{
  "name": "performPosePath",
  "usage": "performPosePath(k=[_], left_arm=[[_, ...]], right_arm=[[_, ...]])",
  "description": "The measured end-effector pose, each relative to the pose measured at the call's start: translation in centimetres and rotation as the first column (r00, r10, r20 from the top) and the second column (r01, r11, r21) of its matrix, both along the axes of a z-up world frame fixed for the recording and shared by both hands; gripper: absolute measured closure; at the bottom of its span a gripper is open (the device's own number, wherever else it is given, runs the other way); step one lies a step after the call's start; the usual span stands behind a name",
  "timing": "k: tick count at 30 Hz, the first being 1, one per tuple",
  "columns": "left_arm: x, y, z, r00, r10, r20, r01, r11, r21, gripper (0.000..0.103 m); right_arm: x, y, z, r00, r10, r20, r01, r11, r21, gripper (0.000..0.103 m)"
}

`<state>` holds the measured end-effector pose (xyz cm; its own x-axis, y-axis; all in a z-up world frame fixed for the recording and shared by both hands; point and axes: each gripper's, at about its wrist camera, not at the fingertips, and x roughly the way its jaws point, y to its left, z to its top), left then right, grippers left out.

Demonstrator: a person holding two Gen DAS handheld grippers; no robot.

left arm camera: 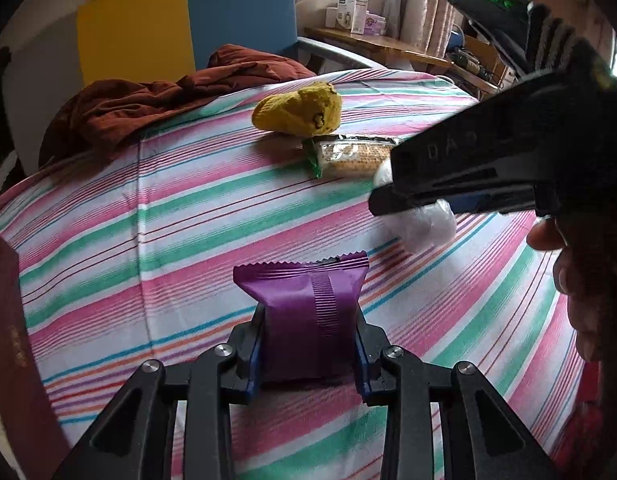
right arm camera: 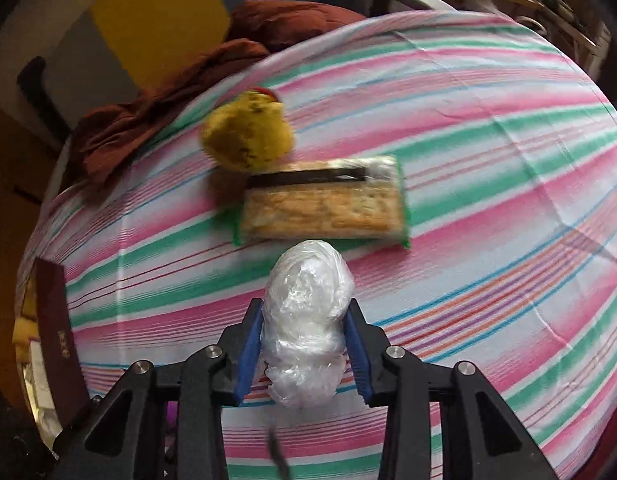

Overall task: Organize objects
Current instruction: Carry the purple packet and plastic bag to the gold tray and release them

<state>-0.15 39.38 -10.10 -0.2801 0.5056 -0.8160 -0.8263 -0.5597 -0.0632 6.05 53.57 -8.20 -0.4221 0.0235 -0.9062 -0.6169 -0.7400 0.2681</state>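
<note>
1. My left claw (left arm camera: 308, 344) sits low centre in the left view, closed on a purple packet (left arm camera: 304, 312). The pads press its two sides, and its far end juts out over the striped bed sheet (left arm camera: 168, 220). Its long axis runs away from me, up the frame, crimped edge farthest.
2. The risk there, I judge: the wrapper is slick and puffy, so it could slide out forward if I tilt further down.
3. My right claw (right arm camera: 304, 340), low centre in the right view, is closed on a white plastic-wrapped bundle (right arm camera: 306, 320). Its long axis also points up the frame, towards the cracker pack (right arm camera: 324, 208).
4. That bundle is soft; the film may give under the pads and let it sag or drop. I cannot tell whether its underside is clear of the sheet.
5. In the left view, the right claw crosses the upper right, close above the crackers; I could knock them while carrying.
6. The cracker pack lies crosswise, long axis left to right.
7. Beyond it, touching its far edge, sits a yellow plush (right arm camera: 248, 136), leaning slightly; a nudge could roll it.
</note>
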Motion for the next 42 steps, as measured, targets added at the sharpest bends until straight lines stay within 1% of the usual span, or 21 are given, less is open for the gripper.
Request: performPosePath(k=[5, 6, 7, 8, 11, 17, 23, 27, 30, 37, 40, 42], left_arm=[[0.1, -1.6, 1.0, 0.999, 0.042, 0.001, -0.042, 0.999, -0.007, 0.068], [0.1, -2.0, 1.3, 0.999, 0.049, -0.006, -0.049, 0.999, -0.004, 0.068], [0.2, -2.3, 1.7, 0.998, 0.053, -0.014, -0.053, 0.999, -0.001, 0.068], [0.4, -2.7, 2.1, 0.998, 0.056, -0.028, -0.056, 0.998, 0.003, 0.068], [0.8, -4.0, 3.6, 0.994, 0.076, -0.073, -0.075, 0.997, 0.016, 0.068], [1.2, -7.2, 6.5, 0.986, 0.122, -0.117, -0.115, 0.991, 0.062, 0.068], [0.9, -11.2, 9.2, 0.972, 0.185, -0.147, -0.169, 0.979, 0.118, 0.068], [0.1, -14.4, 10.4, 0.956, 0.253, -0.152, -0.232, 0.962, 0.142, 0.068], [-0.3, -16.4, 10.8, 0.942, 0.294, -0.159, -0.271, 0.95, 0.152, 0.068], [-1.5, -21.5, 10.8, 0.911, 0.384, -0.153, -0.36, 0.919, 0.164, 0.067], [-2.0, -23.5, 10.5, 0.897, 0.419, -0.14, -0.397, 0.904, 0.16, 0.068], [-2.5, -25.5, 10.0, 0.881, 0.454, -0.13, -0.434, 0.887, 0.157, 0.067]], right_arm=[[-0.7, -1.5, 0.6, 0.997, 0.077, -0.005, -0.076, 0.996, 0.044, 0.064], [-1.2, -1.5, 0.1, 0.997, 0.082, -0.005, -0.082, 0.995, 0.05, 0.064], [-3.2, -2.1, -0.1, 0.996, 0.088, -0.009, -0.087, 0.995, 0.058, 0.064], [-3.8, -2.1, -0.1, 0.995, 0.095, -0.018, -0.094, 0.994, 0.064, 0.064], [-3.8, -3.0, 0.6, 0.991, 0.124, -0.047, -0.119, 0.989, 0.086, 0.064], [-3.8, -5.3, 2.1, 0.969, 0.229, -0.09, -0.214, 0.965, 0.153, 0.064], [-4.2, -7.5, 2.6, 0.946, 0.311, -0.096, -0.286, 0.935, 0.21, 0.064], [-4.4, -8.3, 2.8, 0.938, 0.333, -0.101, -0.303, 0.925, 0.23, 0.064], [-4.5, -9.1, 2.7, 0.933, 0.35, -0.088, -0.32, 0.915, 0.244, 0.064], [-5.3, -11.0, 2.4, 0.921, 0.389, -0.04, -0.367, 0.896, 0.25, 0.064], [-5.3, -12.3, 3.3, 0.912, 0.405, -0.06, -0.38, 0.892, 0.245, 0.064], [-5.3, -13.9, 4.1, 0.901, 0.427, -0.081, -0.398, 0.885, 0.242, 0.064]])
